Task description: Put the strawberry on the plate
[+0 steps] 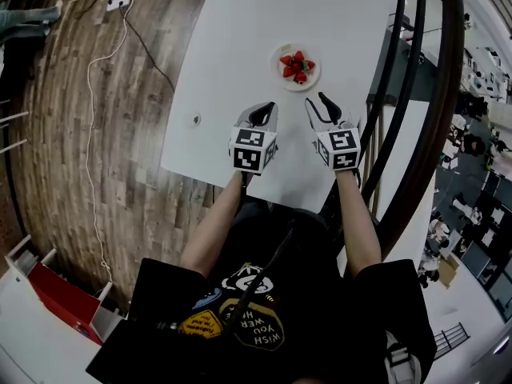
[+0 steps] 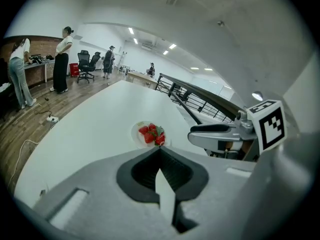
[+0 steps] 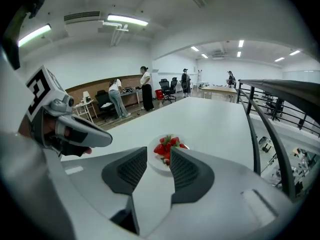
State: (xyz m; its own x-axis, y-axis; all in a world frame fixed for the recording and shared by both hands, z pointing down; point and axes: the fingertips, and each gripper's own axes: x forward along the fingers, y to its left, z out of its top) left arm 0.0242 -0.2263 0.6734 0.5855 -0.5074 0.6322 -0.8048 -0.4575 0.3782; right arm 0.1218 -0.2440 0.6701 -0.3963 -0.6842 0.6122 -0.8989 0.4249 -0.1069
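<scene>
Lying already on the plate (image 1: 283,78), the strawberries (image 1: 296,65) suggest placing is done (none seen elsewhere), so the left gripper (image 1: 269,107), jaws pressed together, and right gripper (image 1: 315,102), jaws spread empty, need only retreat.

Bare table (image 1: 240,62) lies open all around the plate (image 1: 282,79), near side included; a dark railing (image 1: 452,70) runs along the table's right edge.

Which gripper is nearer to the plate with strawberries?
Right, slightly. The right gripper is short of the plate, to its right; the left gripper short, to its left.
</scene>
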